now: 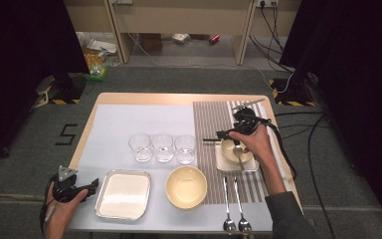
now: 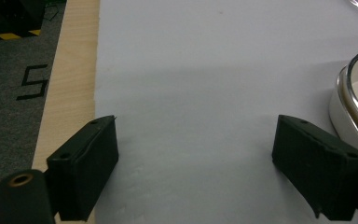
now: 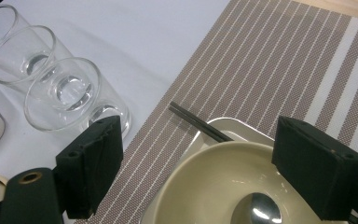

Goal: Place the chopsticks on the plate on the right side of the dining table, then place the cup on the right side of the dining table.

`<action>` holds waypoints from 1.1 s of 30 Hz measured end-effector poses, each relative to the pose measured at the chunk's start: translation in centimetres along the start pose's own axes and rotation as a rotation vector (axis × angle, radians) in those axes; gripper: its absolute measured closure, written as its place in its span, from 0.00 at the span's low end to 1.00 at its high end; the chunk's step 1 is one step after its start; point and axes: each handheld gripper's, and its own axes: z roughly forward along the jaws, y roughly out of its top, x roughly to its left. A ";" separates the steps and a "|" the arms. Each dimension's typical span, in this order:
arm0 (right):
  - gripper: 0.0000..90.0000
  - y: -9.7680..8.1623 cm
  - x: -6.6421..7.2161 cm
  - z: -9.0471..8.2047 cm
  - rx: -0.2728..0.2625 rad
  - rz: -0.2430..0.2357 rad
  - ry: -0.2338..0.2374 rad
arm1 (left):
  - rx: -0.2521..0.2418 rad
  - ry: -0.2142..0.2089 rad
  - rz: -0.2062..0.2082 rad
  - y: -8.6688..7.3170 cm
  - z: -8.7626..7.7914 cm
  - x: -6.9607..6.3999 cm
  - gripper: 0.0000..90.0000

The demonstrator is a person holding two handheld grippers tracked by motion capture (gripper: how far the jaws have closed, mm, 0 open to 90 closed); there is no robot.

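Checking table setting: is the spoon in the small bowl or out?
In: the spoon lies inside the small bowl, between the right gripper's open jaws.

The left gripper [image 1: 93,184] lay low at the near left, held in the person's left hand [image 1: 62,206], its jaws spread wide apart with nothing between them. The right gripper [image 1: 210,140], gripped by the right hand [image 1: 253,142], pointed leftward, jaws likewise parted.

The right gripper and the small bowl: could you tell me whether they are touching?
Apart. In the right gripper view, the right gripper has its jaws spread wide above the small bowl, gripping nothing.
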 end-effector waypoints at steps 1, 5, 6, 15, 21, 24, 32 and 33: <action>0.19 0.1 0.1 0.1 -0.002 -0.010 -0.001 | -0.001 -0.001 0.000 0.0 0.0 0.0 0.15; 0.19 0.3 0.8 0.4 -0.006 -0.011 0.023 | -0.003 0.001 0.000 0.0 0.0 0.0 0.15; 0.19 0.3 0.9 0.5 -0.004 -0.011 0.033 | -0.004 0.001 0.000 0.0 0.0 0.0 0.15; 0.19 0.7 2.2 1.4 0.015 -0.044 0.042 | 0.004 -0.003 0.001 0.0 0.0 0.0 0.15; 0.21 1.0 2.9 1.9 0.020 -0.057 0.042 | 0.002 -0.002 0.001 0.0 0.0 0.0 0.15; 0.22 0.9 3.4 2.3 0.030 -0.066 0.049 | 0.002 -0.001 0.002 0.0 0.0 0.0 0.15; 0.31 1.3 4.5 3.3 0.038 -0.088 0.059 | -0.001 0.000 0.002 0.0 0.0 0.0 0.15; 0.33 1.3 4.6 3.4 0.041 -0.085 0.068 | 0.003 -0.002 0.003 0.0 0.0 0.0 0.15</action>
